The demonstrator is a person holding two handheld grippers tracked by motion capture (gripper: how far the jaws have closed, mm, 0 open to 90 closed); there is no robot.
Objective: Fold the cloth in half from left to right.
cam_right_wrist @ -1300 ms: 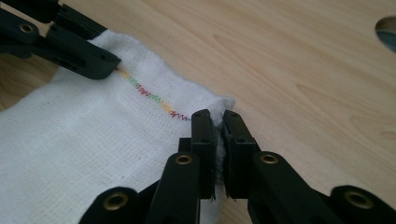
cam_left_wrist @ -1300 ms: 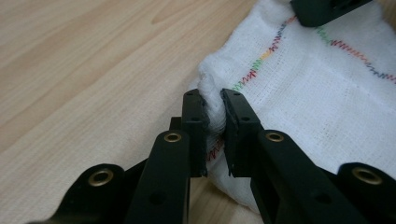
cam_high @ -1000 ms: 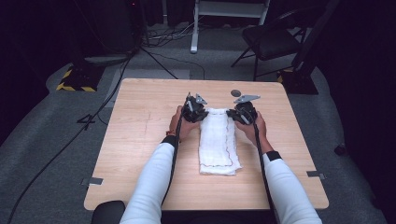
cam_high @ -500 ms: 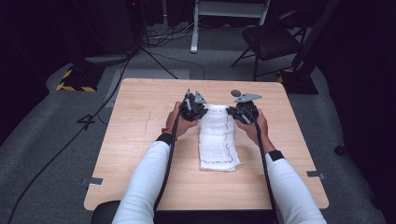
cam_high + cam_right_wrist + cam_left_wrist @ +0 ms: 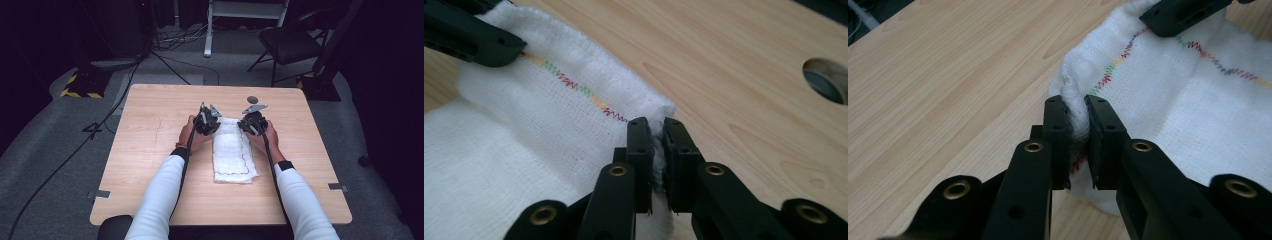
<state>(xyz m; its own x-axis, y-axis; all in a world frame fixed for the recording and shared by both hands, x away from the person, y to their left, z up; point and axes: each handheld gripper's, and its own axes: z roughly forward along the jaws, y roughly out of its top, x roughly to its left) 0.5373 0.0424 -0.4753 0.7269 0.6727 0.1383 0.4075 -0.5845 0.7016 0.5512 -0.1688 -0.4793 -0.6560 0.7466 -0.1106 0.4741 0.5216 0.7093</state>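
Observation:
A white cloth (image 5: 231, 153) with multicoloured zigzag stitching lies folded lengthwise in the middle of the wooden table (image 5: 150, 150). My left gripper (image 5: 207, 121) is shut on the cloth's far left corner (image 5: 1075, 107), the fabric pinched between its jaws. My right gripper (image 5: 252, 122) is shut on the far right corner (image 5: 657, 116). In the left gripper view the cloth (image 5: 1173, 95) spreads to the right, and the other gripper's jaw tip (image 5: 1178, 15) rests on its far edge. In the right gripper view the cloth (image 5: 524, 130) spreads to the left.
A round hole (image 5: 252, 99) is set in the table beyond the grippers, also seen as a hole (image 5: 826, 80) in the right gripper view. A chair (image 5: 292, 37) and cables (image 5: 165, 55) stand on the floor beyond the table.
Both hands have slid slightly toward the far side of the table, drawing the cloth's far edge with them. Both grippers stay shut on the corners.

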